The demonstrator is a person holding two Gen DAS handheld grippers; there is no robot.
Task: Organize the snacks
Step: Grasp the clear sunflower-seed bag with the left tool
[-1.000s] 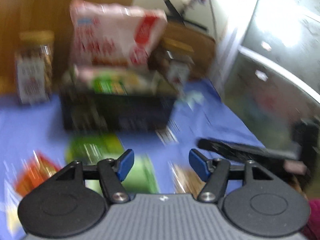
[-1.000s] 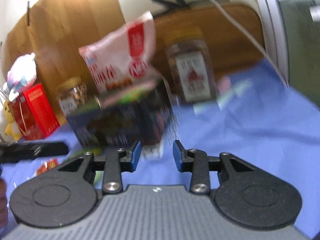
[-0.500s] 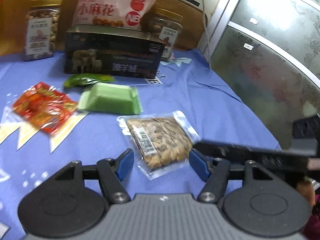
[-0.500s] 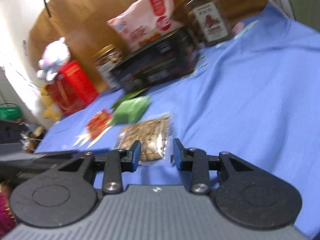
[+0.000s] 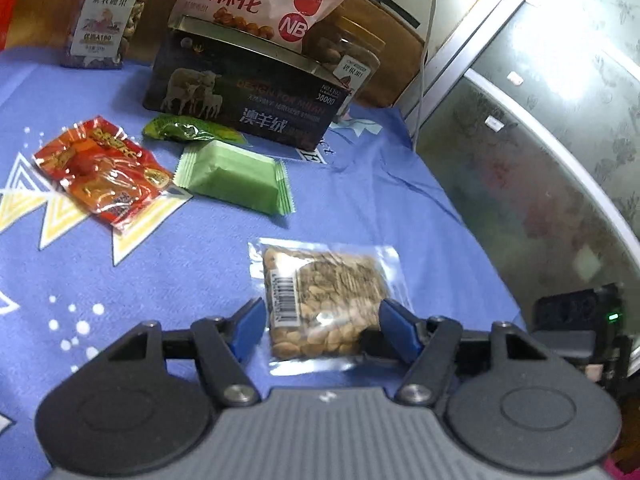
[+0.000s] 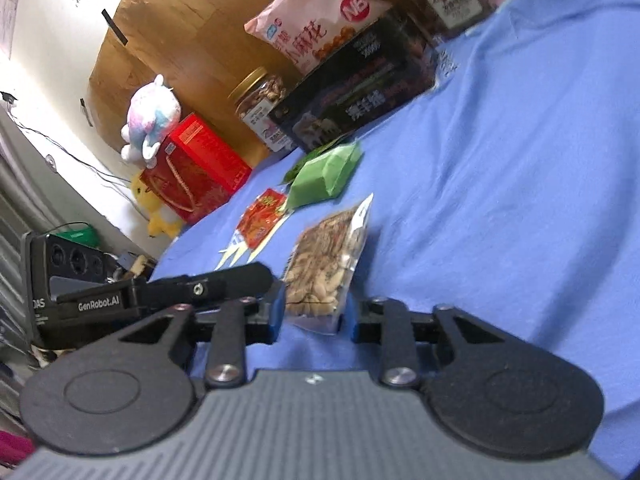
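I am seeing the clear nut packet [image 5: 324, 300] lying flat on the blue-clothed table [image 5: 360, 200], low in the frame, between the spread fingers of my left hand-held gripper [image 5: 322, 330]. My right hand-held gripper [image 6: 310, 316] is also sitting spread around the packet's near end. Behind are lying a green packet [image 5: 236, 178], a red packet [image 5: 102, 172] and a dark box [image 5: 248, 96].

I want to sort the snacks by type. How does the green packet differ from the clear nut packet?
The green packet is opaque and hides its contents; the nut packet is transparent, showing nuts and a barcode label. The green packet lies nearer the dark box; the nut packet lies between the open fingers of the left gripper. Both lie flat on the blue cloth.
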